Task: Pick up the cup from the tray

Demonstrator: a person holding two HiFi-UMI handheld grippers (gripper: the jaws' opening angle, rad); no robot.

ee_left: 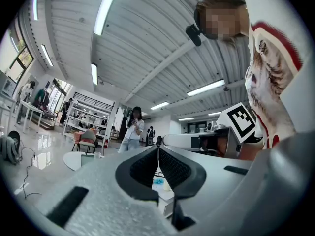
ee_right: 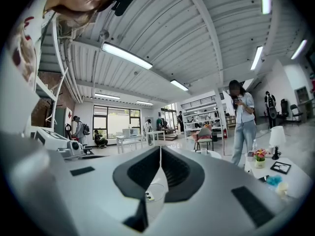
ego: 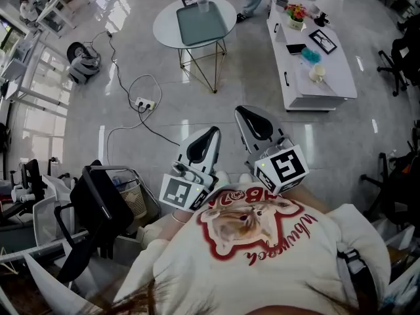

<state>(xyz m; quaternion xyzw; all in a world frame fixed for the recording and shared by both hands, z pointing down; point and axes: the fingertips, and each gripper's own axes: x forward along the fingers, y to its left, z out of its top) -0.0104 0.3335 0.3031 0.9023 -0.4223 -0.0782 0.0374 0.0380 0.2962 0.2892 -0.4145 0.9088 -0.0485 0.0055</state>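
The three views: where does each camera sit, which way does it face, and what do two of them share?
Head view: on the person's head, looking steeply down at the floor, round table, tray and cup; left gripper, right gripper and shirt show.
Left gripper view: on that gripper, looking level across the room; its shut jaws and the shirt show.
Right gripper view: on the right gripper, level too; its shut jaws show.
Shared: both gripper views show the standing person.

Bare floor (ego: 216, 120) up to round table (ego: 164, 28) — cable (ego: 146, 76), power strip (ego: 145, 103) left.
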